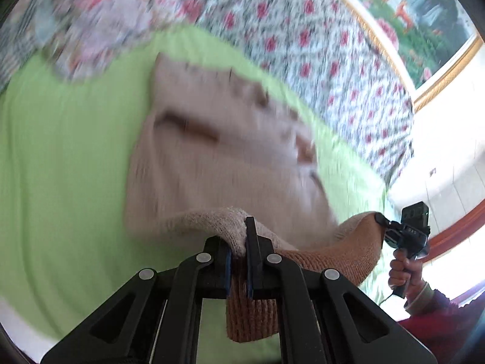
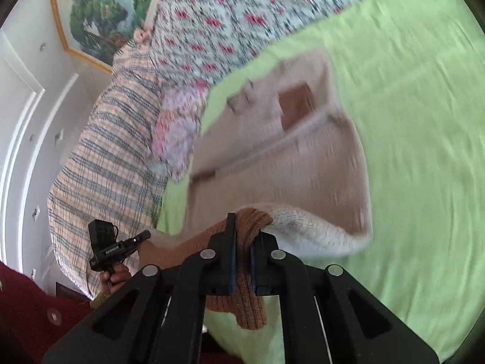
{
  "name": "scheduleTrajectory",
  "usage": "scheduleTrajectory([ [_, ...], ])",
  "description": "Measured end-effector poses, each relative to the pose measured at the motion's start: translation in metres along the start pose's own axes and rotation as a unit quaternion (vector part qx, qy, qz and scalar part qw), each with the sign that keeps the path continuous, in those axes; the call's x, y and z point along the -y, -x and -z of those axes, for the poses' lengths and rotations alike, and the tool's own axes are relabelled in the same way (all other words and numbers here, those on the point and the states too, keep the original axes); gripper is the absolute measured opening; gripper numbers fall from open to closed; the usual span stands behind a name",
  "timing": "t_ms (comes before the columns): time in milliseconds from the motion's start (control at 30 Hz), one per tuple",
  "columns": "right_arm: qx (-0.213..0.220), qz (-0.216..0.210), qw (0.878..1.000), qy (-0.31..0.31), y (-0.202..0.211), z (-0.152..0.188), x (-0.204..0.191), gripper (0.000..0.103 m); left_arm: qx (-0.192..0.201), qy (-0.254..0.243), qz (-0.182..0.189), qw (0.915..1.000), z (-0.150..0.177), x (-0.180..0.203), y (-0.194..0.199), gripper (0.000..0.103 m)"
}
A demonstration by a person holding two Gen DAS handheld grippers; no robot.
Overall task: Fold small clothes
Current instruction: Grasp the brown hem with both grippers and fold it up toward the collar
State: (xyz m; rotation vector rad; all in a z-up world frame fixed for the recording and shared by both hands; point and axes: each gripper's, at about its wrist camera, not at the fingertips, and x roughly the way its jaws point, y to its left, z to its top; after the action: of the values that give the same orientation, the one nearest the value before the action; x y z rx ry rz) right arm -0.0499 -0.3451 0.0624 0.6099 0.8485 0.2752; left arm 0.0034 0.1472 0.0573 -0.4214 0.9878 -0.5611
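A small beige knit sweater [image 1: 218, 151] with brown trim lies on a light green sheet [image 1: 66, 157]. It also shows in the right wrist view [image 2: 272, 163]. My left gripper [image 1: 239, 242] is shut on the sweater's near ribbed brown hem and lifts it off the sheet. My right gripper [image 2: 242, 242] is shut on the same hem further along, brown rib hanging between its fingers. The right gripper appears in the left wrist view [image 1: 379, 218], the left gripper in the right wrist view [image 2: 145, 236]. Both views are motion-blurred.
A floral quilt [image 1: 303, 30] lies bunched behind the sweater. A plaid blanket [image 2: 112, 151] is heaped at the bed's end. A framed landscape painting [image 2: 100, 15] hangs on the white wall. The green sheet [image 2: 409, 151] spreads wide to either side.
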Motion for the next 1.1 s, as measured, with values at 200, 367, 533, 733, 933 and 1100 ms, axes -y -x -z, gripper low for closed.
scheduleTrajectory([
  [200,0.035,0.012,0.999,0.008,-0.054,-0.086,0.012,0.008,0.047,-0.001,-0.012,0.9988,-0.103,-0.009,-0.048,0.005],
  [367,0.033,0.052,0.998,0.013,-0.107,-0.143,0.029,0.008,0.039,0.009,-0.026,0.9988,-0.165,-0.033,-0.106,0.005],
  [533,0.011,0.105,0.994,-0.002,-0.156,-0.170,0.060,0.009,0.014,0.041,-0.048,0.9979,-0.193,-0.072,-0.161,0.006],
  [733,0.030,0.135,0.990,0.002,-0.138,-0.156,0.056,0.024,-0.026,0.013,-0.071,0.9971,-0.174,-0.070,-0.167,0.013],
  [933,-0.045,0.073,0.989,0.117,-0.136,-0.099,0.006,0.028,-0.076,-0.046,-0.016,0.9960,-0.111,-0.017,-0.157,0.020],
  [1100,-0.202,0.124,0.939,0.248,-0.223,-0.072,-0.007,0.028,-0.151,-0.110,-0.045,0.9813,-0.093,0.007,-0.224,0.018],
])
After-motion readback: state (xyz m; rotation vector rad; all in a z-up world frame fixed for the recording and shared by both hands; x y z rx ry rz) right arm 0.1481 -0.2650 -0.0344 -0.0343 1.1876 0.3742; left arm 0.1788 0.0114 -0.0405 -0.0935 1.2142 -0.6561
